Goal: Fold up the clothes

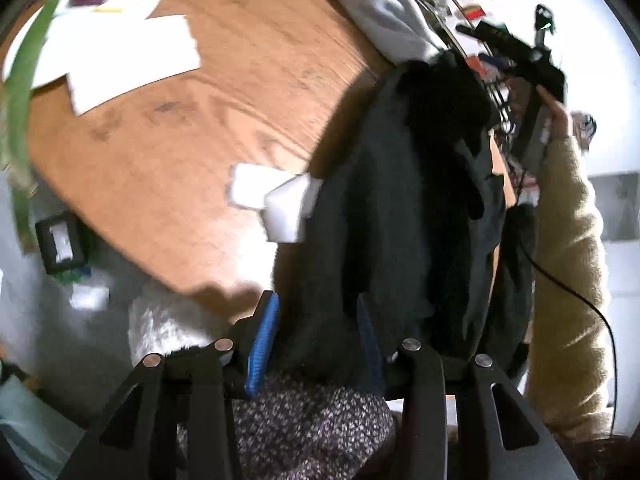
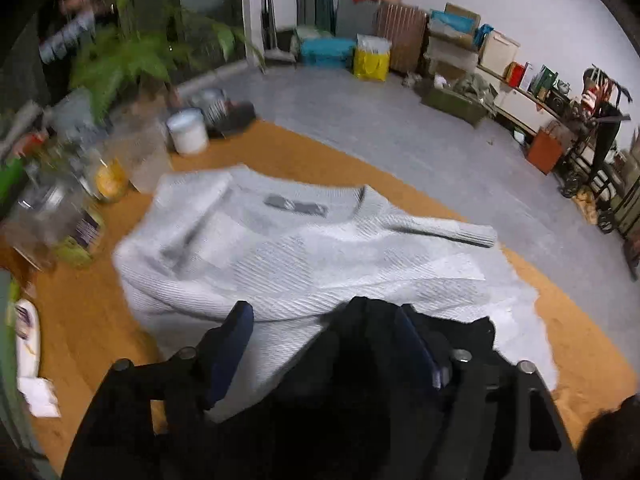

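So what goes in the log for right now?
step: lifting dark garment | left gripper: gripping it | right gripper: gripping it | grey sweater: flat on table

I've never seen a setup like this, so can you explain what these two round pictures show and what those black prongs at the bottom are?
The prongs are handheld two-finger grippers, one per hand, each with a fisheye camera looking along its fingers. In the left view, the left gripper holds up a dark garment above a wooden table; the person's other hand raises the second gripper. In the right view, the right gripper also has dark cloth between its fingers, above a light grey sweater lying flat on the table. White papers and jars sit nearby.
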